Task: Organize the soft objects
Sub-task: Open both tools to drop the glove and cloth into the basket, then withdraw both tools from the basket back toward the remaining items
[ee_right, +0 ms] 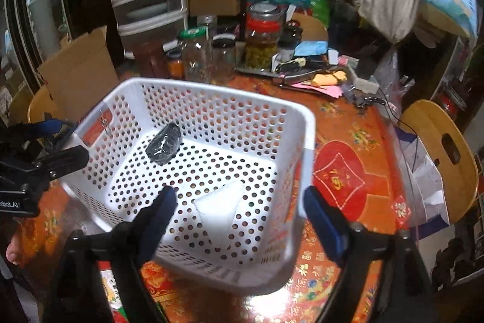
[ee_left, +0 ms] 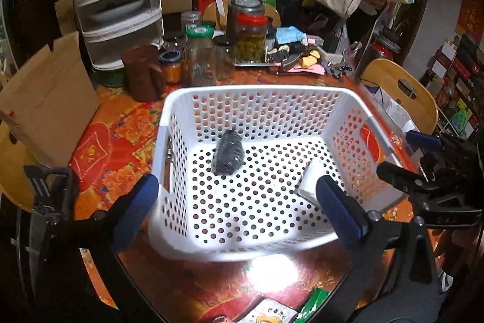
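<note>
2 soft things sit in the white perforated basket (ee_left: 257,111) ahead of my fingers: a dark wrapped bundle (ee_left: 228,152) on the basket floor toward the far wall, and a white pad (ee_left: 310,182) tilted against the wall nearer my right side. On my right wrist view the same bundle (ee_right: 164,144) lies well beyond the fingertips, while the white pad (ee_right: 219,209) lies just past them, between the 2 fingers in line of sight.

My left gripper (ee_left: 239,208) is spread wide with nothing in it. One blue-padded finger sits outside the basket's left wall and the other hangs over its interior, just in front of the white pad. I cannot tell whether either finger touches the plastic.

My right gripper (ee_right: 242,217) is also spread wide and holds nothing. Its left finger is over the basket's interior; its right finger is outside the right wall, above the bench (ee_right: 348,141) with its red and orange patterned cover.

Each gripper shows at the edge of the other's view, so they flank the basket from both sides.

Beyond the basket, past both sets of fingers, stands a cluster of glass jars (ee_left: 208,56), with a cardboard sheet (ee_left: 51,93) off to the left of my left fingers.
</note>
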